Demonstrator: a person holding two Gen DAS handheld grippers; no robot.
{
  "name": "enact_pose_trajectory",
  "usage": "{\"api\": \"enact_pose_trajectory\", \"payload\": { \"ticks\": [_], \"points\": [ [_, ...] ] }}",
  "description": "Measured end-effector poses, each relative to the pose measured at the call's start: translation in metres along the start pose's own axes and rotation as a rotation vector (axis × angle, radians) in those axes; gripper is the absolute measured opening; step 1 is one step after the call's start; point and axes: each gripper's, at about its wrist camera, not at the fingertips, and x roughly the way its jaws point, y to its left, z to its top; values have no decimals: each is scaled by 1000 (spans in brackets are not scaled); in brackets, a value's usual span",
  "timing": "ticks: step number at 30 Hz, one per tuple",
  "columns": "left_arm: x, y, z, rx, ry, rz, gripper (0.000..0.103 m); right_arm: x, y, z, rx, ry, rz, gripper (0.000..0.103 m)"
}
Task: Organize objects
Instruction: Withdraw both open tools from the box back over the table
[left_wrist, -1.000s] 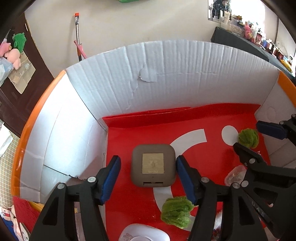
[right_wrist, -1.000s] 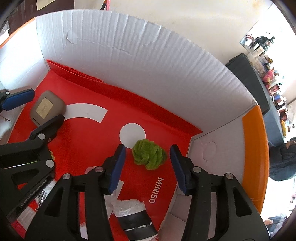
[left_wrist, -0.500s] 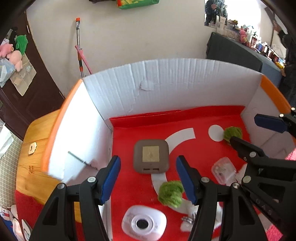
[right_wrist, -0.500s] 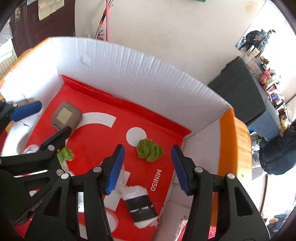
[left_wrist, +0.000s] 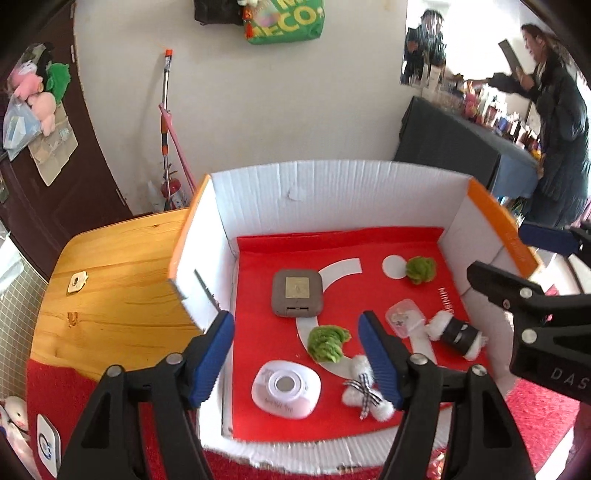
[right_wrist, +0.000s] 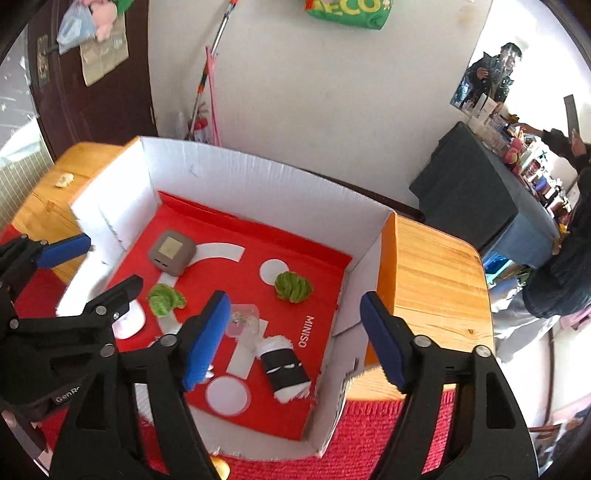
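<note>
A white-walled cardboard box with a red floor holds a grey square case, two green fuzzy balls, a clear little box, a black-and-white fluffy roll, a white round device and a white fluffy bow. My left gripper hovers above the box's near left side, jaws opening, nothing between them. My right gripper hangs over the near right side above the far green ball, jaws opening and empty. The right wrist view also shows the grey case and the roll.
The box rests on a wooden table with a red mat at its near edge. A small white gadget lies on the mat at left. A broom leans on the wall behind. A person stands at a dark table, far right.
Both grippers have risen and drawn back out of the box, so the whole box now shows. Both pairs of jaws stand wider. The grey case and green ball stay on the floor.
</note>
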Motion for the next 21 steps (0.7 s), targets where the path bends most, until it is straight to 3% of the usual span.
{"api": "enact_pose_trajectory", "payload": {
  "ticks": [5, 14, 21],
  "points": [
    [-34, 1, -9, -10, -74, -18, 82, -27, 1, -13, 0, -69, 10, 84],
    [-85, 4, -50, -8, -221, -28, 92, -67, 5, -54, 31, -175, 73, 87],
    [-98, 21, -92, -80, -253, -70, 95, -89, 7, -102, 76, -264, 129, 95]
  ]
}}
